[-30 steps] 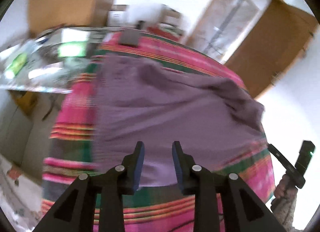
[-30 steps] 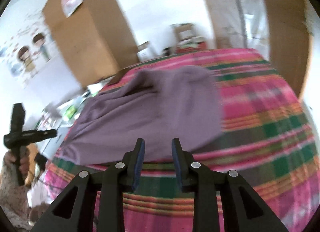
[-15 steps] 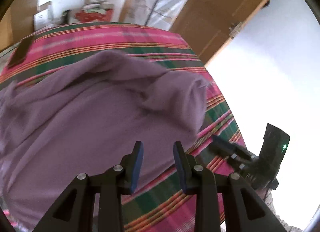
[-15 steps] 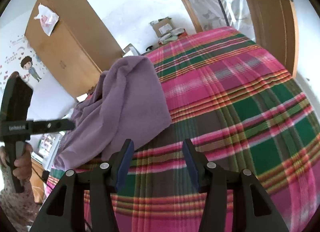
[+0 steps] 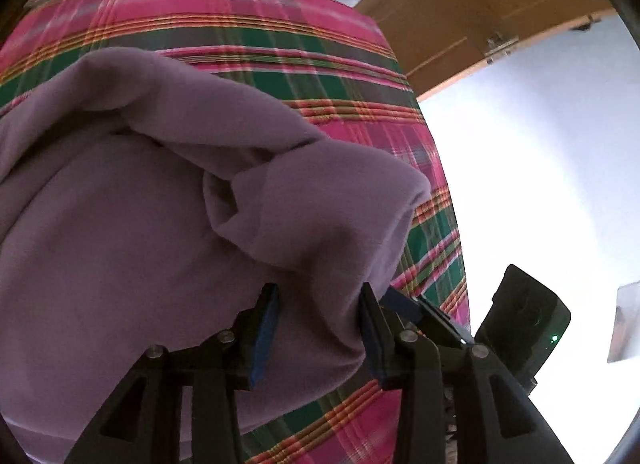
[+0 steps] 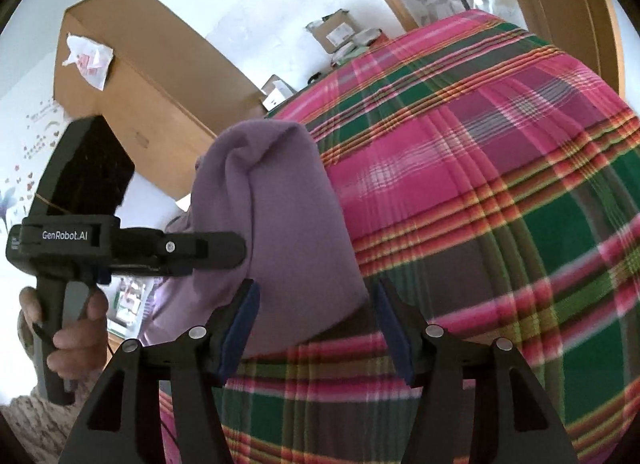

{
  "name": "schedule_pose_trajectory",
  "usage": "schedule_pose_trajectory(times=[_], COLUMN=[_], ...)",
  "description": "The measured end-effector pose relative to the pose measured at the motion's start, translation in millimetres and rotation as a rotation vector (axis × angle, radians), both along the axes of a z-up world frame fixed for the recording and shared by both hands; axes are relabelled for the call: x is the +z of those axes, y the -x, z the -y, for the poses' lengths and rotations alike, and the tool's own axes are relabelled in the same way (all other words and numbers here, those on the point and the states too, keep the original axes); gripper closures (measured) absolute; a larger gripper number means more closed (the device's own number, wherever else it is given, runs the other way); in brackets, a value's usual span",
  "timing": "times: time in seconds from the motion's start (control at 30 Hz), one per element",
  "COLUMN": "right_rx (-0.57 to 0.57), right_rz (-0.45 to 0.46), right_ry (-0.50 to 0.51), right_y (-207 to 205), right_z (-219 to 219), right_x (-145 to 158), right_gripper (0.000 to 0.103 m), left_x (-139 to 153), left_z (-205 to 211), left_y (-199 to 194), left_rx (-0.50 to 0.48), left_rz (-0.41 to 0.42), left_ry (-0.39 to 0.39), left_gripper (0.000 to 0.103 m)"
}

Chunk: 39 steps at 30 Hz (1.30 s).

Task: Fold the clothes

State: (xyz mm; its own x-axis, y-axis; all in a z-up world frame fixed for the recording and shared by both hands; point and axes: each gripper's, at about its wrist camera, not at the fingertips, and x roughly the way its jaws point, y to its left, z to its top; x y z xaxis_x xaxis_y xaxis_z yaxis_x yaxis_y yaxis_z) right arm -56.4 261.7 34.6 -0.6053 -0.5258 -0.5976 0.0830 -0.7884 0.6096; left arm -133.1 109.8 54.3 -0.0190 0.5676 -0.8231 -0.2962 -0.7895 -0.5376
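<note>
The left gripper has its jaws opening, with a bunched fold of the purple garment lying between the blue pads; the cloth fills most of the gap, and whether the pads press on it cannot be told from this view. The right gripper also has its jaws opening and stands wide; the near hem of the purple garment sits between its fingers, apart from both pads. The two grippers are close together at the same end of the garment: in the left wrist view the right one's fingers show just beside the left's right-hand finger, and in the right wrist view the left gripper's body comes in from the side, held by a hand in a pale patterned sleeve. The garment lies crumpled in thick folds on a plaid bedspread of pink, green and orange stripes, its bunched end near the bed's near edge and near the near corner on the right wrist's side. Beyond the bed's far edge stand a wooden wardrobe, cardboard boxes and a wooden door frame.
</note>
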Motion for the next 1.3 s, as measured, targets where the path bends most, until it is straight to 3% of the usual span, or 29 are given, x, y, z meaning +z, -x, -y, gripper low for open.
schedule_pose_trajectory(times=[0.03,0.1,0.17,0.23,0.3,0.5,0.87,1.3], right_rx=[0.005,0.022,0.030,0.038,0.051,0.071,0.145,0.239], right_rz=[0.002,0.002,-0.016,-0.043,-0.069,-0.150,-0.241,-0.272], right_ry=[0.000,-0.008,-0.031,-0.058,-0.078,-0.135,-0.158,-0.154], right_y=[2.6,7.1,9.6,10.2,9.1,4.1,6.8,22.1], right_z=[1.6,5.9,10.7,16.5,21.9,37.2,77.5,121.4], right_x=[-0.1,0.7,4.8,11.5,19.1,39.5,62.9,65.8], right_gripper=[0.042,0.045,0.058,0.076,0.084,0.093,0.095,0.095], left_x=[0.6,2.4,6.3,10.8,15.8,26.4,32.6,22.3], left_z=[0.7,1.9,0.8,1.4,9.3,42.1,97.0,154.4], left_y=[-0.1,-1.3,-1.8,-2.7,-4.0,-1.5,-5.0,-16.9], left_rx=[-0.001,-0.008,-0.023,-0.018,-0.011,0.057,0.162,0.285], left_rz=[-0.007,-0.021,-0.047,-0.073,-0.093,-0.118,-0.148,-0.135], left_ry=[-0.003,-0.013,-0.019,-0.019,-0.028,-0.072,-0.118,-0.190], left_gripper=[0.068,0.082,0.091,0.092,0.093,0.093,0.093,0.093])
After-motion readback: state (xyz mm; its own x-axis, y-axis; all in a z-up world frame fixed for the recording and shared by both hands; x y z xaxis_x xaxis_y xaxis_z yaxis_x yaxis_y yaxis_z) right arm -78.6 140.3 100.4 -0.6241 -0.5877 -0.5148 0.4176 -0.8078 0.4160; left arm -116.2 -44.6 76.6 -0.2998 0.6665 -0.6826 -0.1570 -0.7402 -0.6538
